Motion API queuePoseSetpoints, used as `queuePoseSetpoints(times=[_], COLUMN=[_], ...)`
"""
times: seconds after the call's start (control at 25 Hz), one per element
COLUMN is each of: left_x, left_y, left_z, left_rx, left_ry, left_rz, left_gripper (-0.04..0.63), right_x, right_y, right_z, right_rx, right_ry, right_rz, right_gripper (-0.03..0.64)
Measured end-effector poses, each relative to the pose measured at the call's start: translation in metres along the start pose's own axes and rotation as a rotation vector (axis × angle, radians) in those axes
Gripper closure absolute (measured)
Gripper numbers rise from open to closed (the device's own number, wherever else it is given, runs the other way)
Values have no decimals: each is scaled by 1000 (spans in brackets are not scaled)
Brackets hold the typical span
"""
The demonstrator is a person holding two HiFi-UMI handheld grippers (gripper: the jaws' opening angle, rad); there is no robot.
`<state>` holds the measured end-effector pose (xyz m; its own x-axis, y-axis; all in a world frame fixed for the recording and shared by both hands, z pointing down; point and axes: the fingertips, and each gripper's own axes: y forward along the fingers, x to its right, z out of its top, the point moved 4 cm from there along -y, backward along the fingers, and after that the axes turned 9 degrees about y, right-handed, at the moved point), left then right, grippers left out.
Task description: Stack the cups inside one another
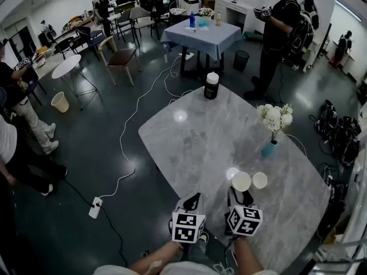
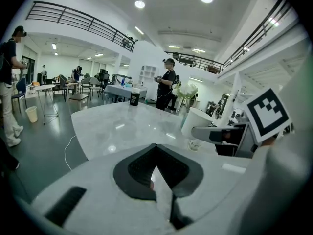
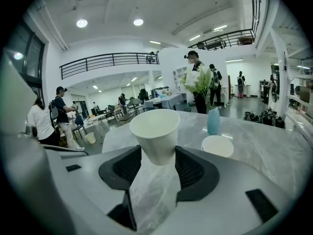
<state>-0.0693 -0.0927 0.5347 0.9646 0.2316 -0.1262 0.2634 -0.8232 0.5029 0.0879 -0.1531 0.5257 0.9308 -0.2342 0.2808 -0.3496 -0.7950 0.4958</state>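
Ceiling lights [image 3: 81,23] glare off the table [image 1: 192,145]; fisheye edges curve, vignetted.

One white paper cup [image 3: 154,129] is upright with its mouth up, clasped low on its wall between the jaws of the right claw [image 3: 154,155]. The second white cup [image 3: 217,146] has the same tapered shape. It stands mouth up on the grey marbled tabletop [image 1: 195,136], just beside the first on its right, ungripped.

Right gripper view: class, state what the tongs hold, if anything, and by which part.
The right tongs grip a white paper cup by its lower wall, near the base, pressed from both sides.
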Motion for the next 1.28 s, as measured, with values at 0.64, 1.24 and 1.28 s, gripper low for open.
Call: queuePoseSetpoints(times=[0.64, 1.24, 1.28], left_x=[48, 70, 71], left_y=[32, 70, 71], left_z=[28, 33, 32], left_rx=[23, -18, -24], left_ry=[89, 137, 137], left_rz=[-113, -169, -168], left_gripper=[598, 598, 598], right_x=[60, 105, 106], right_y=[-25, -13, -12], right_z=[31, 32, 32], right_rx=[85, 74, 71], right_ry=[55, 100, 101], right_rz=[-116, -187, -187], right_gripper=[419, 417, 417])
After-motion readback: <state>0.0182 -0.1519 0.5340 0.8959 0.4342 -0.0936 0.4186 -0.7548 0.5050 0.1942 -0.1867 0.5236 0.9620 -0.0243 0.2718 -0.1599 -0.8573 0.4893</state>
